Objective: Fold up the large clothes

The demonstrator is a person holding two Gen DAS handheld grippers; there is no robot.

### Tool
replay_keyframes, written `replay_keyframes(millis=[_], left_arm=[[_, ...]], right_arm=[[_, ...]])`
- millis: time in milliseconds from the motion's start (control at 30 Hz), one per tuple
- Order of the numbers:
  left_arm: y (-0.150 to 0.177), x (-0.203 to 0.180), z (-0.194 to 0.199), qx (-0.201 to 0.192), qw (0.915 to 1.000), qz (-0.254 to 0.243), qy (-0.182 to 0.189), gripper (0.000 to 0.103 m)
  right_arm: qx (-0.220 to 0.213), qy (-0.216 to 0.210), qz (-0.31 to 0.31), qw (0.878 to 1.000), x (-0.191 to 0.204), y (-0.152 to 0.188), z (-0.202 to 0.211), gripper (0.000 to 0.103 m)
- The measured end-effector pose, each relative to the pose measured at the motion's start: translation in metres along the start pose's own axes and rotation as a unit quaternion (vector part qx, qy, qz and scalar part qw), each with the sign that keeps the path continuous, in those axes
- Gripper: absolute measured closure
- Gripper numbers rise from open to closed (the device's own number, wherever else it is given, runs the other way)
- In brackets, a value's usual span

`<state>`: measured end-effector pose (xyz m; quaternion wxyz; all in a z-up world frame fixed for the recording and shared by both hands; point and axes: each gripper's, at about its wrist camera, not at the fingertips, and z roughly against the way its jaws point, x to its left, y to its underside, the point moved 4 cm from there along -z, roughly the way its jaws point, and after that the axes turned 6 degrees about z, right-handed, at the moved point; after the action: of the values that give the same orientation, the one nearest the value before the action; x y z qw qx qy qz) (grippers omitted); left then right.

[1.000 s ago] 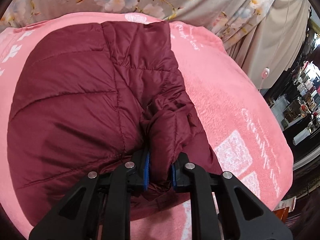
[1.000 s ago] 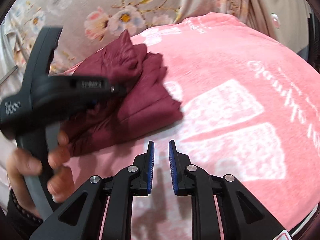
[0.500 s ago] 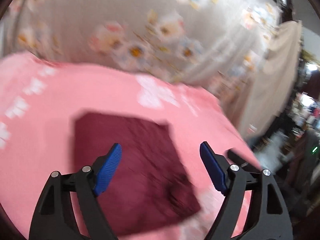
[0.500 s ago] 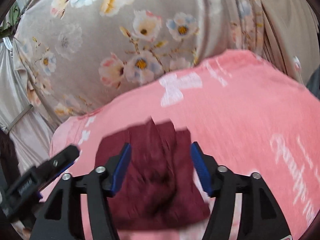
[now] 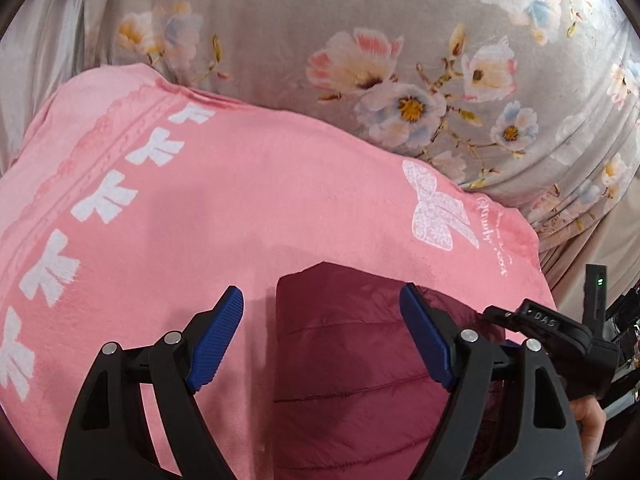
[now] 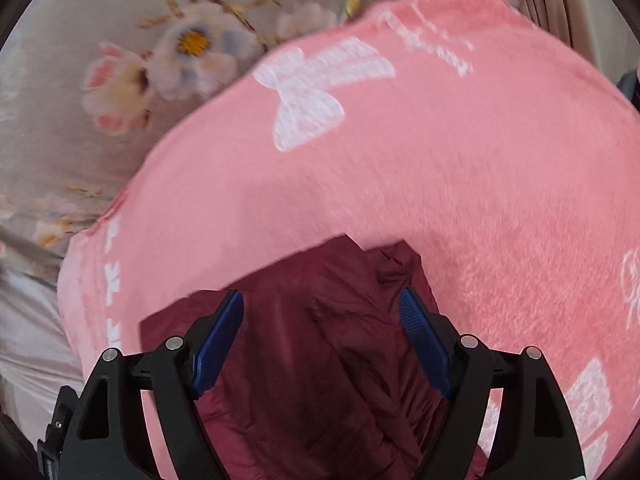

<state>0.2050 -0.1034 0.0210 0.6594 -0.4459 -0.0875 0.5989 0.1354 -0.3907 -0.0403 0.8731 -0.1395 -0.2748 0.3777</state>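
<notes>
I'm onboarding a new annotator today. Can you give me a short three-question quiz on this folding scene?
1. True or false: the left gripper is clamped on the maroon jacket.
2. What lies under the jacket? A) pink blanket B) bare wooden table C) white sheet
3. What colour are the pads on the right gripper fingers?

Key: 1 false, its fingers stand apart above it; 2 A; 3 blue.

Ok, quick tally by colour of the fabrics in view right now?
Maroon: 1, the folded jacket
Pink: 1, the blanket under it
Grey floral: 1, the sheet behind
Total: 3
</notes>
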Motion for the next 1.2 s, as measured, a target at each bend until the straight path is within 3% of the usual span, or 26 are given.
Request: replay_keyframes(millis=[33,67,100,167,200,300,467,667,933,1200], left_arm=[[0.002,0.000,-0.007,0.009,1.0000,0.001,0.001,0.025],[0.003,0.000,-0.015,0.018,0.9998,0.003,0.002,0.025],[0.006,0.000,-0.023,0.028,0.9996,0.007,0.006,0.025],[0.010,-0.003,-0.035,0.043,0.9990,0.012,0.008,0.025],[0.012,-0.006,-0.040,0.049,0.9986,0.014,0.012,0.025],[0.012,-0.017,-0.047,0.054,0.9982,0.009,0.023,0.025],[0.013,-0.050,-0.070,0.071,0.9967,0.008,0.040,0.025],[0.041,-0.069,-0.114,0.105,0.9944,-0.007,0.016,0.025],[0.061,-0.074,-0.132,0.074,0.9949,-0.060,-0.031,0.010],[0.071,-0.074,-0.140,0.055,0.9941,-0.080,-0.048,0.006]], right_arm=[[0.010,-0.007,-0.001,1.000,-0.001,0.004,-0.008,0.026],[0.024,-0.019,0.001,1.000,-0.002,0.009,-0.018,0.036],[0.029,-0.025,0.001,0.999,-0.003,0.014,-0.023,0.061],[0.029,-0.038,0.001,0.999,-0.008,0.018,-0.029,0.086],[0.015,-0.051,-0.002,0.999,-0.011,0.018,-0.025,0.093],[-0.034,-0.068,0.001,0.997,-0.024,0.016,0.000,0.096],[-0.086,-0.038,0.018,0.995,-0.043,0.019,0.015,0.096],[-0.099,0.000,0.032,0.995,-0.066,0.024,-0.001,0.096],[-0.100,0.010,0.048,0.994,-0.080,0.031,-0.029,0.092],[-0.115,0.036,0.074,0.990,-0.074,0.038,-0.039,0.090]])
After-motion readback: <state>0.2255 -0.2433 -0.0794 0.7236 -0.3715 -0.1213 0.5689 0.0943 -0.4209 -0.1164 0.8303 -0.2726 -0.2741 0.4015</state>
